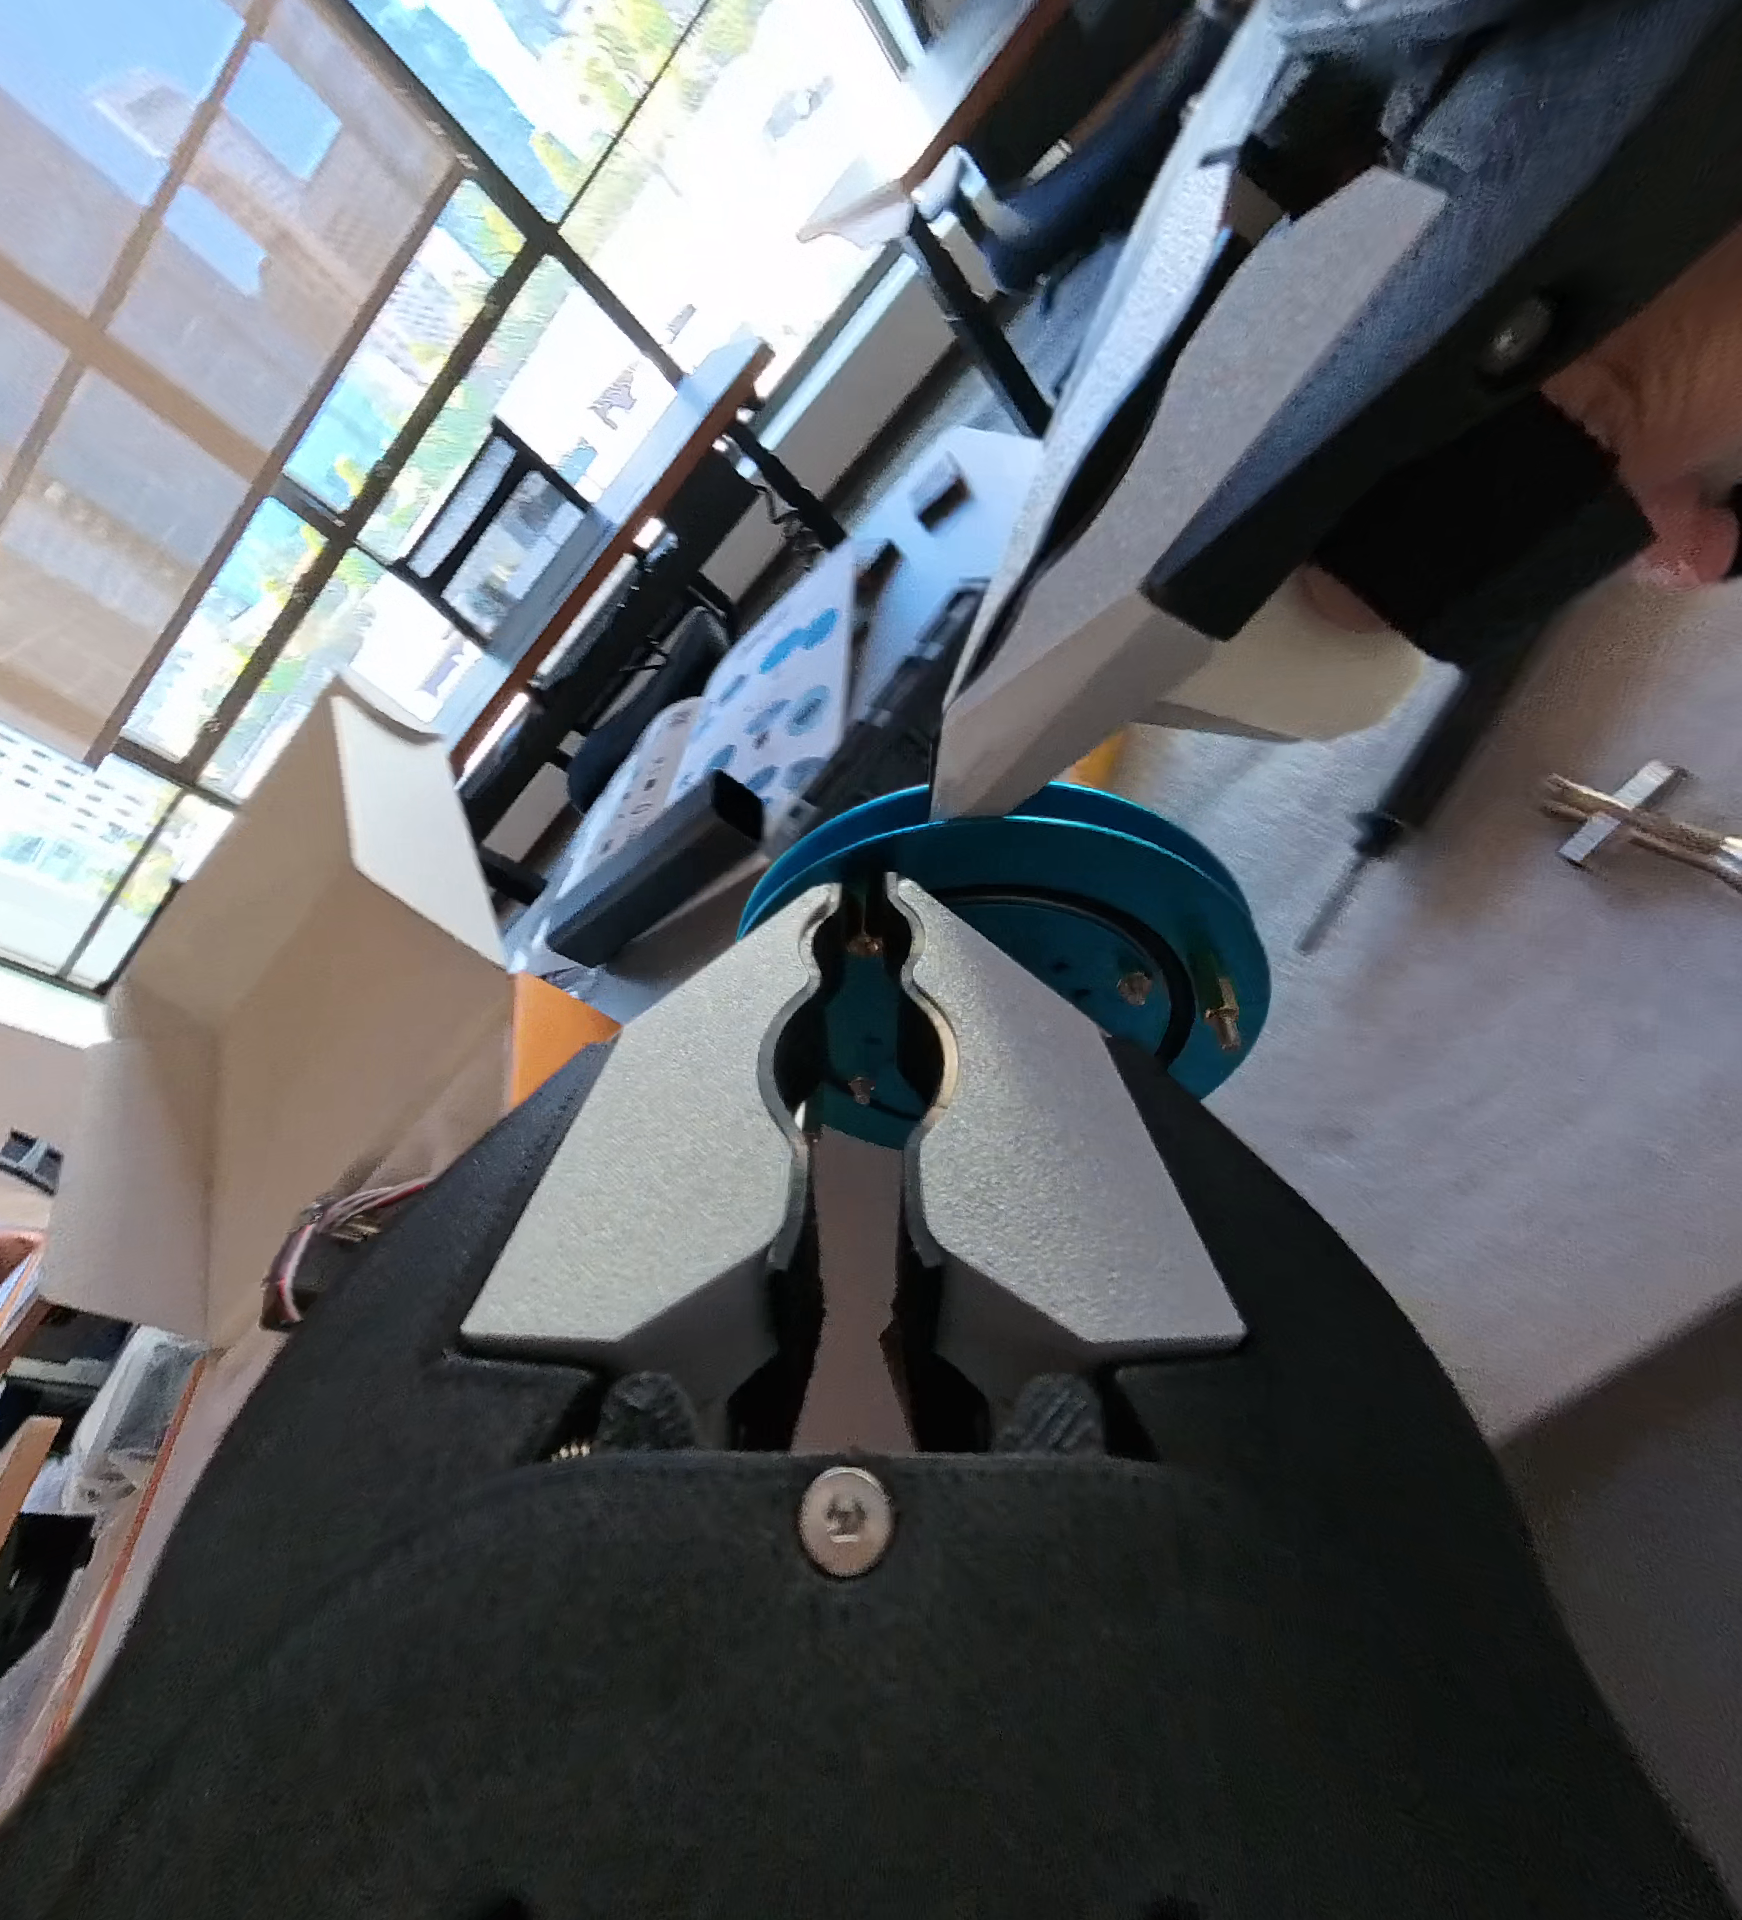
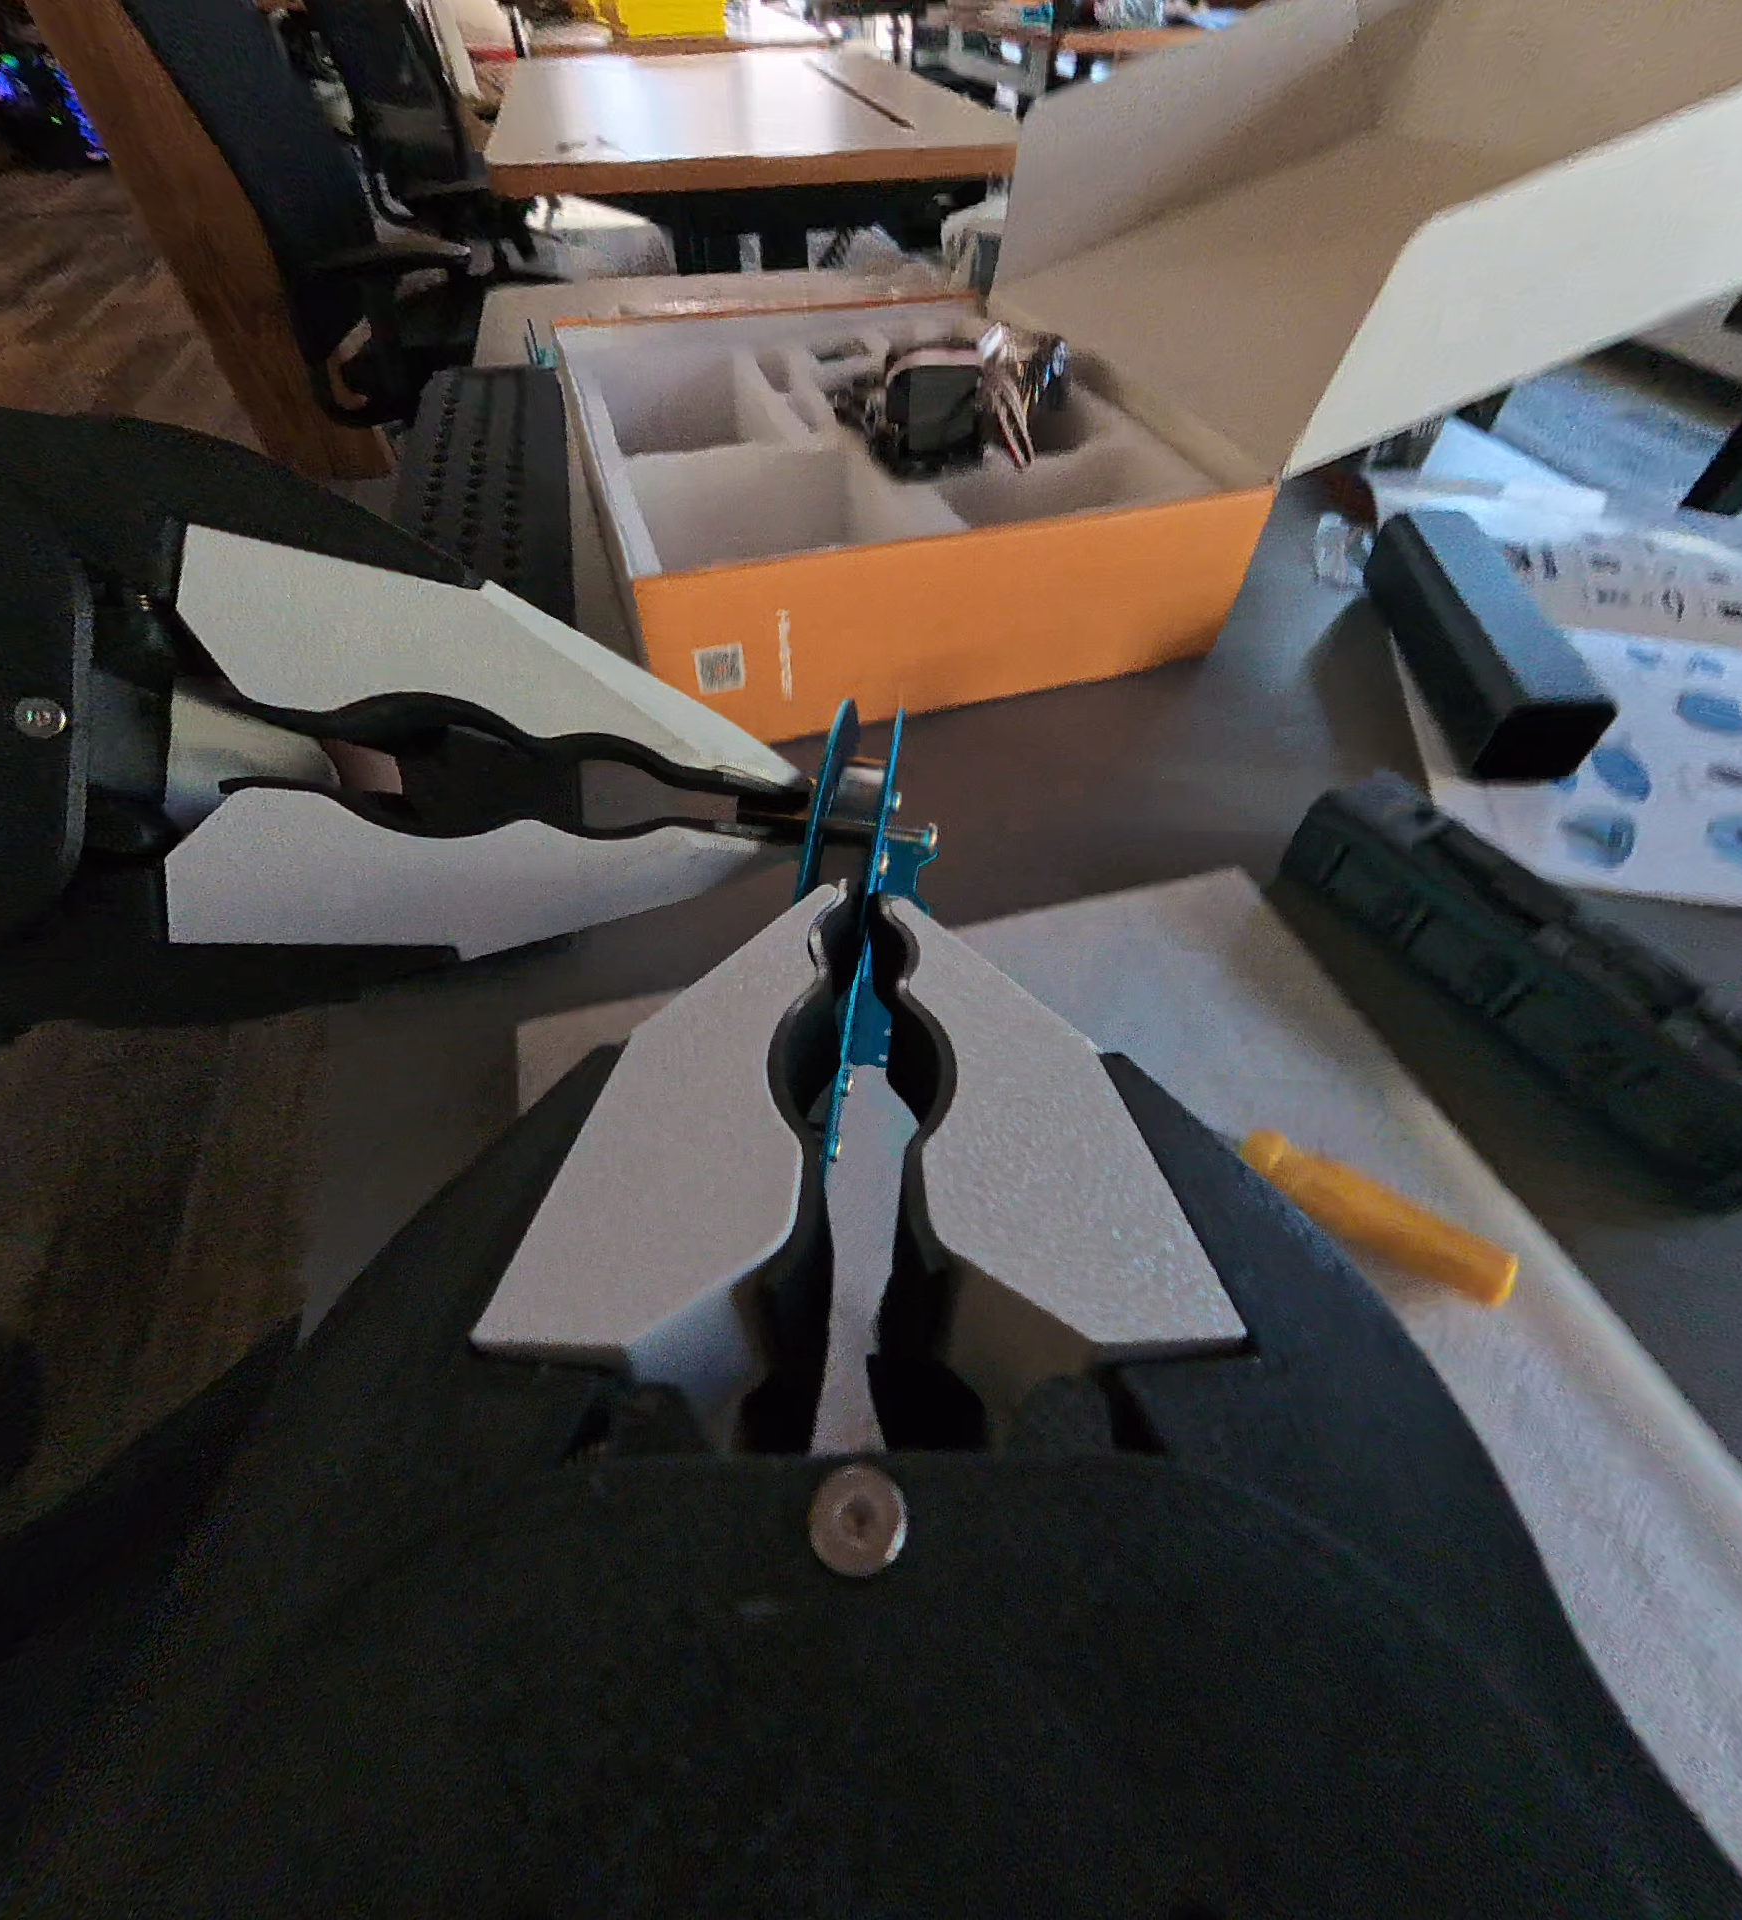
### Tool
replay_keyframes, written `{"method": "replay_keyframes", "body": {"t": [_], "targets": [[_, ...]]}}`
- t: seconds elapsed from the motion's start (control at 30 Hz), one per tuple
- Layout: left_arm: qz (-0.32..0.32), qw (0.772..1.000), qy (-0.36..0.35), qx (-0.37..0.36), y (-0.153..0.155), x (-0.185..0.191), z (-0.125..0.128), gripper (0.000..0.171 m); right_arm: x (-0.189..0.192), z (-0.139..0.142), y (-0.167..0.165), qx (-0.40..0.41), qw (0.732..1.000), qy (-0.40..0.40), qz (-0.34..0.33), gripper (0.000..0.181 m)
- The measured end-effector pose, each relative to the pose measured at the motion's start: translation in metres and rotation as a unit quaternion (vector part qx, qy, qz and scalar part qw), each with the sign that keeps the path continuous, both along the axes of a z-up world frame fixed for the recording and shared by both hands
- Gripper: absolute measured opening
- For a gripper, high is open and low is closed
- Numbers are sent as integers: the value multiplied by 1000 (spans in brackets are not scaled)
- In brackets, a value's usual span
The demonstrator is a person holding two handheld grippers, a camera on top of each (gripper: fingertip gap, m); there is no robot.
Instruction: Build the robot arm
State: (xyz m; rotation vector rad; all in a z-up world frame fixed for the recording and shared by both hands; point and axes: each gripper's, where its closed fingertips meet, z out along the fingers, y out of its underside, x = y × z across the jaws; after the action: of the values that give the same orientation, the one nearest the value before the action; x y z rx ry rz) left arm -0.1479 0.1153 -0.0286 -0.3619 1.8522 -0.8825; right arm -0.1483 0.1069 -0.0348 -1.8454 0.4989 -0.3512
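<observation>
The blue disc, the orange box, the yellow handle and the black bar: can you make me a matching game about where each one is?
Things:
1. blue disc
2. orange box
3. yellow handle
4. black bar

Places:
A. lying on the white cloth
B. lying on the picture sheet
C. open, with grey foam inside
D. pinched by both the left gripper and the right gripper

Pairs: 1-D, 2-C, 3-A, 4-B
</observation>
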Motion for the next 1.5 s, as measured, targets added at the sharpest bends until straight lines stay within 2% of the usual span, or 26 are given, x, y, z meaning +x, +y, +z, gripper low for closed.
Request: {"method": "replay_keyframes", "body": {"t": [0.07,0.13,0.27,0.53,0.7,0.8,0.93,1.03,1.2,1.3,1.4,1.5], "targets": [[-9,1000,0,18,-8,-14,-14,3,-14,-13,-9,-4,1000,18,-10,0],[-19,999,-17,26,-16,-30,-16,3,-29,-16,-16,-2,1000,25,-6,0],[-19,1000,-7,20,-31,-53,-22,4,-50,-26,-30,-37,999,-1,-15,0],[15,997,23,-70,-55,-82,-36,5,-76,-47,-53,-2,999,28,-19,3],[-8,990,53,-131,-63,-93,-43,4,-85,-55,-59,20,999,32,-18,3],[-34,969,110,-219,-65,-97,-45,4,-87,-57,-60,31,999,34,-14,4],[-59,917,183,-348,-64,-101,-46,4,-89,-59,-59,52,997,52,0,5],[-68,889,204,-404,-65,-100,-45,4,-88,-59,-60,61,996,63,15,5],[-73,877,184,-438,-73,-90,-36,9,-77,-59,-69,105,986,124,35,4],[-56,860,168,-478,-67,-90,-31,21,-72,-62,-76,120,979,155,48,3],[-39,849,142,-508,-61,-95,-28,23,-68,-64,-82,124,976,168,58,3],[-22,871,105,-479,-69,-97,-27,21,-66,-65,-82,135,975,164,63,5]]}}
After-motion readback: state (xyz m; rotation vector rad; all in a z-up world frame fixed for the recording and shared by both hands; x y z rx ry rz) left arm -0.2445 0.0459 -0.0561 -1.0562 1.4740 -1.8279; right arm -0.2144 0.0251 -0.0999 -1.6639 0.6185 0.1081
